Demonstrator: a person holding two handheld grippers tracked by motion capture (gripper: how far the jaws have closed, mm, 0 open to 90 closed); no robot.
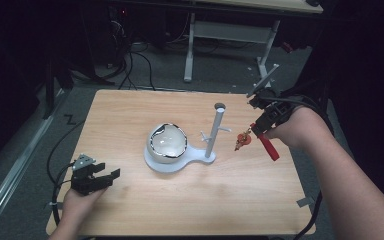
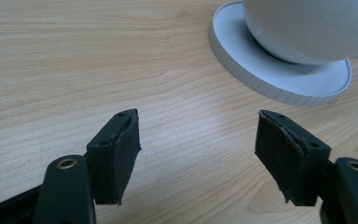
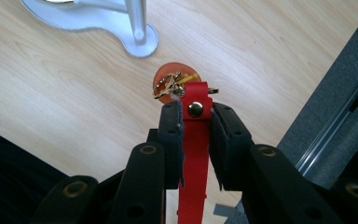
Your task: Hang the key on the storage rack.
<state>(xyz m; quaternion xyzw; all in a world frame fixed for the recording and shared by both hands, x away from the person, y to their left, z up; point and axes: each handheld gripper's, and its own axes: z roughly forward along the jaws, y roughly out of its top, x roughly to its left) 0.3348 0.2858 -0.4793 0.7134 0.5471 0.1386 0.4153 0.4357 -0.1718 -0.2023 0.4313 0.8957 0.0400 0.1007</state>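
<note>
Hand-held gripper (image 3: 196,140) clamps red strap (image 3: 194,154) — keys (image 3: 170,86) w/ it.

1. Table (image 1: 240,200) – light wood grain, pale tan w/ darker streaks.
2. Stand (image 1: 213,131) & its base – white-grey; bowl (image 1: 168,142) – white, glossy.
3. Strap (image 3: 194,154) – red, w/ brass snap; charm (image 3: 172,86) – orange & gold.
4. Left gripper (image 2: 196,154) & right gripper (image 3: 196,140) – black.

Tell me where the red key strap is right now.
The red key strap is clamped in the right tool, held above the table's right side in the high view, just right of the white stand's post.
</note>
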